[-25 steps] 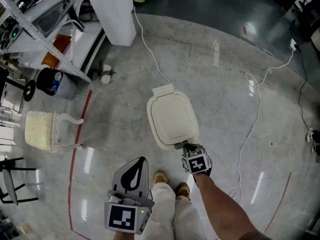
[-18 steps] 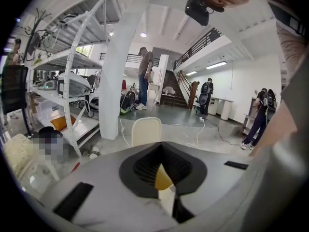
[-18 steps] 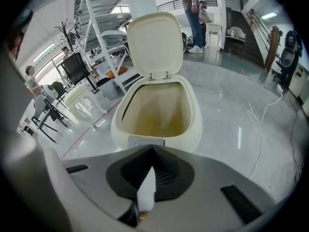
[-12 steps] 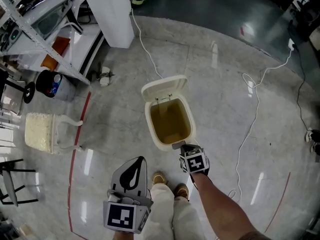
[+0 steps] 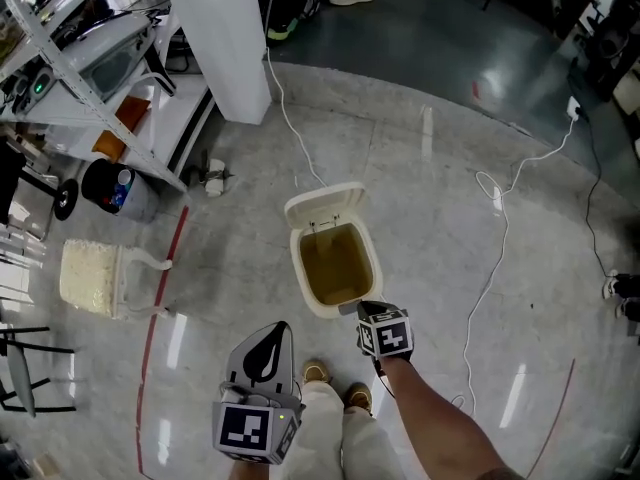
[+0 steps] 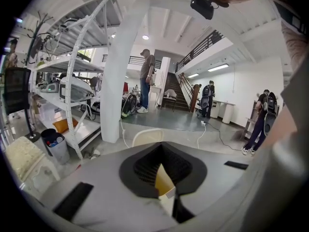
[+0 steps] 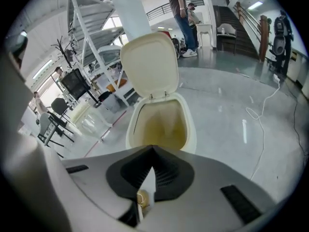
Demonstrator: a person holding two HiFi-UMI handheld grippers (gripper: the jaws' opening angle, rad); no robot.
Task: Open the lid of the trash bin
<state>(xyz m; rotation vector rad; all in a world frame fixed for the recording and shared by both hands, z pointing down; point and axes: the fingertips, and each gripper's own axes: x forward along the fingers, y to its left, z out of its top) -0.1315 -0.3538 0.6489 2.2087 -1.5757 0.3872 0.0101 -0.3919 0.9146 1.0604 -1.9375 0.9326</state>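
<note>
- The bin sits on the grey floor, right in front of the person's shoes.
- Its lid is up. It stands on the far side of the bin, and you can see the yellow-brown inside.
- The right gripper is low, with its tip at the near edge of the bin. I cannot tell if it touches.
- In the right gripper view, the right gripper has its jaws pressed together with nothing in them. The bin and the lid are just ahead.
- The left gripper is held up over the person's left leg, apart from the bin.
- In the left gripper view, the left gripper also has its jaws clenched on nothing. The top of the lid peeks over them.
- A white cable runs over the floor to the right of the bin.
- A white pillar and a rack stand far off on the left.
</note>
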